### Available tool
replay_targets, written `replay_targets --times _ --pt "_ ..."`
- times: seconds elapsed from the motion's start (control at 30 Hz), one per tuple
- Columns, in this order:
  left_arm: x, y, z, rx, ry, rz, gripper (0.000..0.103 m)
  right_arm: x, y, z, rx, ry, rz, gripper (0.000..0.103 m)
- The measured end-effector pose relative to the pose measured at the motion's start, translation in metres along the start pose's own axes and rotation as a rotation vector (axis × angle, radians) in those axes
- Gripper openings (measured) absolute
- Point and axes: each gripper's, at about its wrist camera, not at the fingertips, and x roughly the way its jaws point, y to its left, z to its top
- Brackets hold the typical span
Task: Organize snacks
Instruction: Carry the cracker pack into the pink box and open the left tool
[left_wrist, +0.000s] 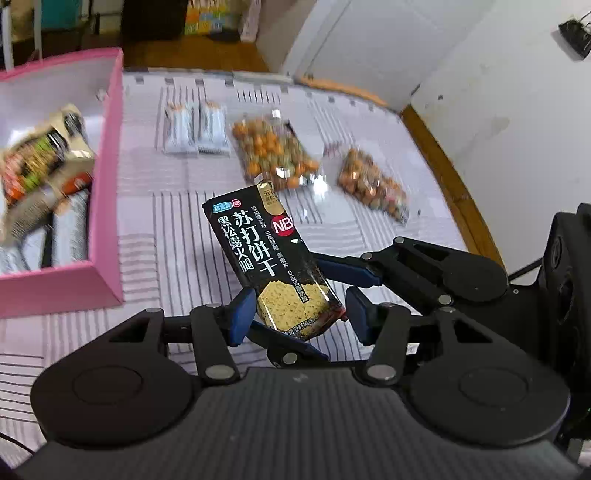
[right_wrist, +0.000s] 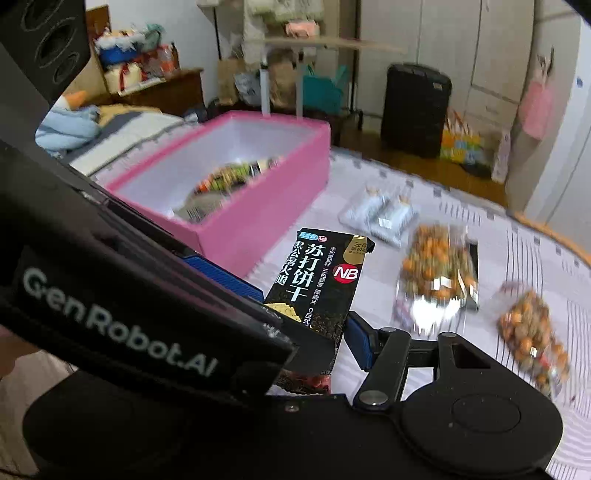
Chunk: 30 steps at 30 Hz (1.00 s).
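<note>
A black soda cracker packet (left_wrist: 271, 254) stands tilted in the air above the striped bed sheet. In the left wrist view my left gripper (left_wrist: 299, 314) has its blue pads (left_wrist: 242, 314) spread to either side of the packet's lower end, not pressing it. My right gripper's fingers (left_wrist: 347, 269) reach in from the right and clamp the packet. In the right wrist view the packet (right_wrist: 319, 284) sits between the right gripper's pads (right_wrist: 360, 341), with the left gripper's body (right_wrist: 129, 314) crossing in front. The pink box (left_wrist: 107, 184) holds several snack packs.
On the sheet lie two silver-white packets (left_wrist: 195, 129) and two clear bags of orange and green nuts (left_wrist: 273, 151), (left_wrist: 373, 184). The bed's wooden edge (left_wrist: 450, 173) runs along the right, with a white wall beyond. A black suitcase (right_wrist: 413, 107) and clutter stand on the floor.
</note>
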Motion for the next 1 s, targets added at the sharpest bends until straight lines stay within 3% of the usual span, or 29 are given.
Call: replay_targets --times 0.23,0.37,0.6,0.8,1.0 --pt "-0.047 0.007 0.005 -0.019 -0.167 0.113 0.052 -0.002 0.025 0.032 -0.091 -0.143 0.034 0.066" --pt "-0.065 0.027 0.011 -0.044 -0.229 0.169 0.052 0.013 0.029 0.061 -0.141 -0.154 0.125 0.066" --pt "-0.084 0.085 0.021 -0.205 -0.307 0.219 0.053 0.06 0.05 0.1 -0.26 -0.159 0.281 0.066" --pt "-0.065 0.131 0.023 -0.316 -0.28 0.305 0.053 0.103 0.068 0.109 -0.331 -0.091 0.373 0.066" --pt "-0.057 0.152 0.02 -0.38 -0.258 0.362 0.053 0.124 0.076 0.114 -0.311 -0.019 0.444 0.066"
